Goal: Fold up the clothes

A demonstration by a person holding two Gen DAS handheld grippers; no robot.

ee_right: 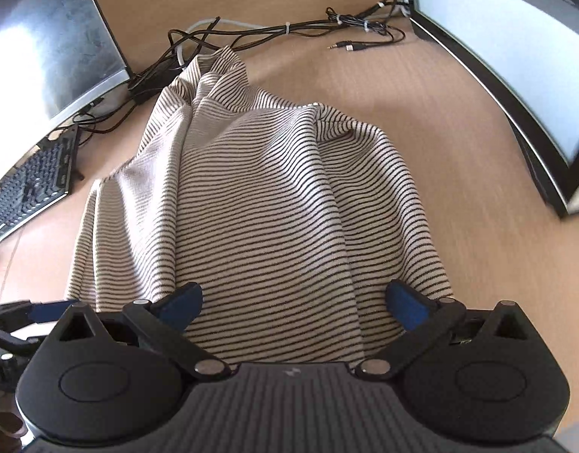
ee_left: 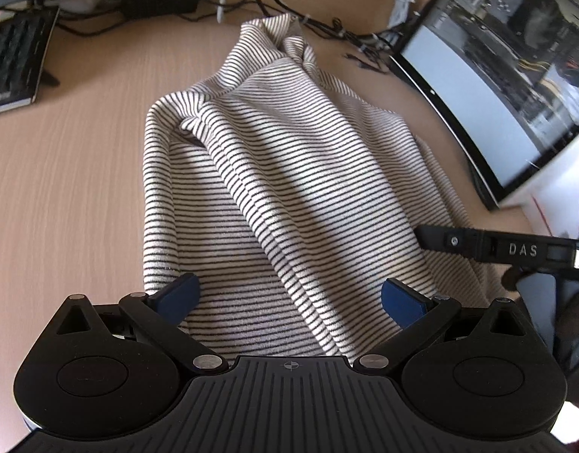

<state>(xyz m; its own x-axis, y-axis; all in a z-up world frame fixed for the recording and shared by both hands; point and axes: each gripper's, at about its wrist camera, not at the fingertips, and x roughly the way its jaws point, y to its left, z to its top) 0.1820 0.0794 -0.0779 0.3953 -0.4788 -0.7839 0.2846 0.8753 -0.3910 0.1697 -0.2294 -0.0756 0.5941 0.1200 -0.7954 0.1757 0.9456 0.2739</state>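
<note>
left view: the striped shirt (ee_left: 289, 188) lies on the desk (ee_left: 70, 151), bunched and creased, with a thick fold running from 12 o'clock down to 5. the left gripper (ee_left: 290, 298) is over its near edge, jaws spread wide, cloth between them but not pinched. the right gripper (ee_left: 497, 249) pokes in at 3 o'clock. a keyboard (ee_left: 13, 64) sits at 10 and a screen (ee_left: 497, 87) at 2. right view: the shirt (ee_right: 274, 204) fills the middle, its top corner touching the cables (ee_right: 251, 34) at 12. the right gripper (ee_right: 294, 304) is over the near hem, jaws spread too, holding nothing. i think this is a step of taking hold of the near edge. next, both jaws need to close on the hem, and each should catch the same layers.
</note>
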